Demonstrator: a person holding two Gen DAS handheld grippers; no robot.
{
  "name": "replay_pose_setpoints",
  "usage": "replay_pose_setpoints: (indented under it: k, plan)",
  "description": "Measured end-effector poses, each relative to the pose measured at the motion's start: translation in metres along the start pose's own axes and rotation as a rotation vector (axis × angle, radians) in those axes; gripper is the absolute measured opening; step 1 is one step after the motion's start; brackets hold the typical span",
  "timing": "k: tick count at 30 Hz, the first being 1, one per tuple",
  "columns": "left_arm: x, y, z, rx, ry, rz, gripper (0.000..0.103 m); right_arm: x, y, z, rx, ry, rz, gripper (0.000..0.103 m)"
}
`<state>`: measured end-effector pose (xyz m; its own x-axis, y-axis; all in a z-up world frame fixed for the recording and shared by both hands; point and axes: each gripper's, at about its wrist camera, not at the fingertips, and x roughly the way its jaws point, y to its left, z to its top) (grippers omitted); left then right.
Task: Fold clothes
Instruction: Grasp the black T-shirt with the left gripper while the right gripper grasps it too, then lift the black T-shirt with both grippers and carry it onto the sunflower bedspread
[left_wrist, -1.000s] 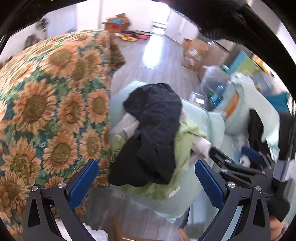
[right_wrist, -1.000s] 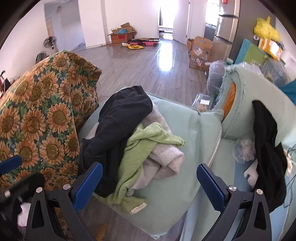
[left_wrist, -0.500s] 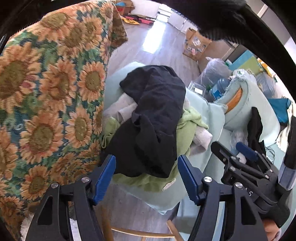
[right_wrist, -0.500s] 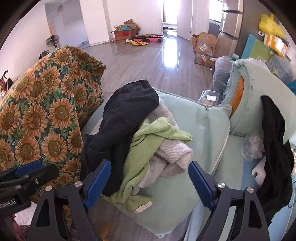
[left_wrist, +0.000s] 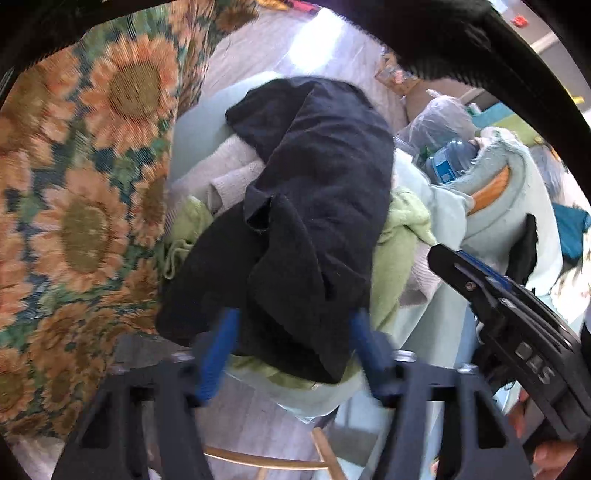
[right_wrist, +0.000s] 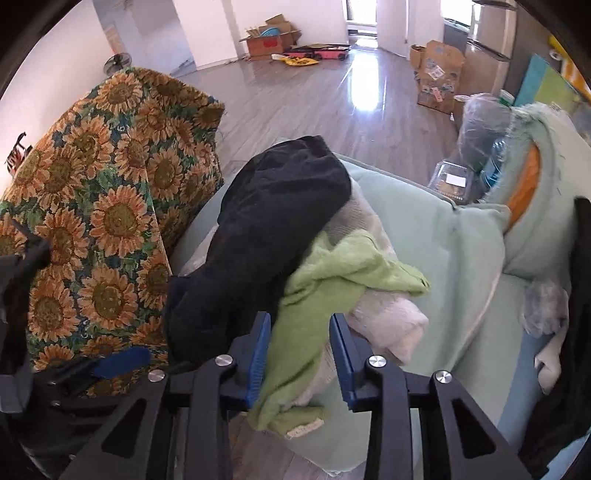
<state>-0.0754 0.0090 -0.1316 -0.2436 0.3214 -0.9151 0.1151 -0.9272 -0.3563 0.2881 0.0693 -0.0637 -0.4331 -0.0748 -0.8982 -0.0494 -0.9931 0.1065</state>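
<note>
A pile of clothes lies on a pale green cushion (right_wrist: 436, 236): a black garment (left_wrist: 314, 206) on top, a light green garment (right_wrist: 325, 291) and a whitish knit (right_wrist: 384, 317) under it. My left gripper (left_wrist: 291, 347) has its blue pads on both sides of the black garment's lower edge, still apart. My right gripper (right_wrist: 299, 354) has its pads on both sides of the hanging green garment, with a gap left. The right gripper also shows in the left wrist view (left_wrist: 517, 314).
A sunflower-patterned cloth (right_wrist: 96, 221) covers a surface to the left of the pile. Another black garment (right_wrist: 576, 332) hangs at the right by a worn sofa arm (right_wrist: 535, 173). Cardboard boxes (right_wrist: 439, 74) stand on the wooden floor behind. A wooden chair frame (left_wrist: 266, 458) shows below the cushion.
Both grippers have moved forward to the pile and narrowed. The left now straddles the black garment, the right the green one.
</note>
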Motion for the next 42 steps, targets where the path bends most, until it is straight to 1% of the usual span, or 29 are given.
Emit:
replay_pose_setpoints:
  k: [1, 2, 3, 5, 7, 8, 10, 12, 13, 14, 16, 18, 20, 21, 22, 23, 24, 25, 26, 29, 32, 35, 38, 40, 42]
  plan:
    - [0.006, 0.001, 0.003, -0.017, 0.022, -0.003, 0.009, 0.003, 0.001, 0.003, -0.003, 0.003, -0.004, 0.043]
    - [0.007, 0.003, 0.003, -0.033, 0.019, -0.011, 0.002, 0.005, 0.001, 0.006, 0.000, 0.004, -0.011, 0.048]
    - [0.008, 0.004, 0.004, -0.048, 0.016, -0.020, 0.002, 0.007, 0.001, 0.008, 0.003, 0.006, -0.018, 0.050]
    - [-0.005, 0.005, 0.002, -0.056, -0.026, -0.046, 0.002, 0.012, -0.001, 0.013, 0.007, 0.020, -0.031, 0.063]
    - [-0.020, 0.007, 0.001, -0.063, -0.059, -0.070, 0.002, 0.017, -0.003, 0.016, 0.005, 0.036, -0.037, 0.071]
    - [-0.027, 0.008, 0.000, -0.066, -0.071, -0.081, 0.002, 0.019, -0.005, 0.017, 0.004, 0.045, -0.034, 0.072]
    - [-0.032, 0.009, 0.003, -0.063, -0.071, -0.080, 0.002, 0.025, -0.007, 0.022, 0.015, 0.065, -0.024, 0.072]
    - [-0.030, 0.011, 0.005, -0.064, -0.060, -0.071, 0.002, 0.032, -0.005, 0.032, 0.041, 0.081, 0.019, 0.072]
    - [-0.027, 0.012, 0.005, -0.073, -0.049, -0.073, 0.002, 0.035, -0.003, 0.038, 0.052, 0.086, 0.047, 0.077]
    - [-0.024, 0.014, 0.006, -0.089, -0.035, -0.080, 0.002, 0.041, 0.000, 0.047, 0.056, 0.094, 0.065, 0.084]
    - [-0.022, 0.014, 0.006, -0.107, -0.017, -0.086, 0.002, 0.056, 0.007, 0.065, 0.057, 0.118, 0.050, 0.086]
    - [-0.020, 0.011, 0.005, -0.099, -0.005, -0.079, 0.002, 0.076, 0.016, 0.084, 0.045, 0.160, -0.019, 0.086]
    - [-0.020, 0.007, 0.004, -0.080, 0.008, -0.066, 0.002, 0.095, 0.029, 0.096, -0.023, 0.203, -0.065, 0.087]
    - [-0.021, 0.007, 0.004, -0.080, 0.007, -0.064, 0.002, 0.103, 0.033, 0.098, -0.040, 0.220, -0.070, 0.085]
    - [-0.022, 0.006, 0.005, -0.079, 0.007, -0.062, 0.002, 0.112, 0.036, 0.100, -0.052, 0.236, -0.067, 0.066]
    - [-0.024, 0.006, 0.006, -0.079, 0.006, -0.060, 0.002, 0.117, 0.038, 0.101, -0.051, 0.246, -0.060, 0.036]
    - [-0.028, 0.007, 0.007, -0.077, 0.007, -0.059, 0.002, 0.116, 0.038, 0.101, -0.032, 0.245, -0.045, 0.030]
    - [-0.034, 0.008, 0.009, -0.076, 0.009, -0.063, 0.002, 0.111, 0.038, 0.102, -0.022, 0.234, -0.031, 0.020]
    - [-0.040, 0.010, 0.011, -0.076, 0.011, -0.069, 0.002, 0.100, 0.039, 0.104, -0.029, 0.206, -0.018, 0.017]
    - [-0.079, 0.009, 0.023, -0.063, -0.011, -0.131, 0.002, 0.057, 0.042, 0.112, -0.074, 0.105, -0.019, 0.015]
    - [-0.130, 0.003, 0.035, -0.020, -0.070, -0.178, 0.002, 0.002, 0.044, 0.129, -0.090, -0.004, -0.012, 0.015]
    - [-0.191, 0.003, 0.045, -0.005, -0.156, -0.241, 0.002, -0.068, 0.053, 0.143, -0.139, -0.164, -0.017, 0.014]
    - [-0.252, 0.010, 0.045, -0.005, -0.241, -0.293, 0.002, -0.140, 0.077, 0.153, -0.210, -0.318, -0.005, 0.014]
    - [-0.296, 0.019, 0.039, -0.005, -0.302, -0.326, 0.002, -0.189, 0.102, 0.155, -0.283, -0.426, 0.006, 0.014]
    - [-0.333, 0.033, 0.031, -0.017, -0.346, -0.339, 0.002, -0.232, 0.132, 0.157, -0.356, -0.515, 0.030, 0.015]
